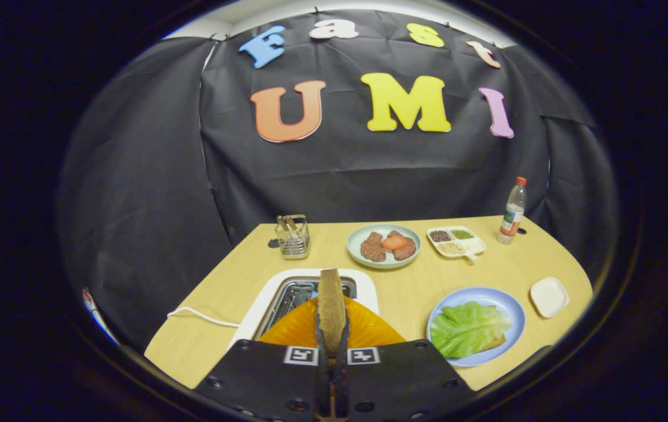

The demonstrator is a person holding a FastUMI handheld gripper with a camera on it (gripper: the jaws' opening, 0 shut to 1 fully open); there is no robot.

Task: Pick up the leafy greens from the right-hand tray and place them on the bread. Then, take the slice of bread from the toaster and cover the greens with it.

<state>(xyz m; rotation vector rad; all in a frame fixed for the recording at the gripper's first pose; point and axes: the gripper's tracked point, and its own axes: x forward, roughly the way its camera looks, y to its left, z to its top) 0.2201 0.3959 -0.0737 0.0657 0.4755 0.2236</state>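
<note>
Your gripper (332, 343): lower centre of the frame, both fingers pressed narrow against the bread slice (331, 309), which stands upright on edge between them, its top rising above the fingertips.

Toaster (310, 296): white, directly beyond the fingers, slot open, metal rack visible to the left of the slice. An orange shape (363, 329) sits just beyond your fingers, on both sides of the slice; what it is, you cannot tell. A white cord (202, 316) runs from the toaster toward the table's left edge.

Blue plate (507, 305): right of your fingers, lower right. Greens (467, 328) lie flat on it, covering most of a bread piece (495, 343) whose crust shows at the leaf's right edge. Bare table separates plate and toaster.

White dish (549, 296): just right of the blue plate, close to the table's right edge.

Pale plate (357, 237): centre, beyond the toaster, holding two meat pieces (373, 247) and a tomato slice (394, 242).

Divided tray (474, 246): right of that plate, with seeds or spices in its compartments.

Bottle (513, 211): upright, far right corner.

Wire holder (293, 239): far left of the table, two utensil handles standing in it.

Table (410, 281): light wood; the open stretch lies between toaster, both plates and your right finger.
</note>
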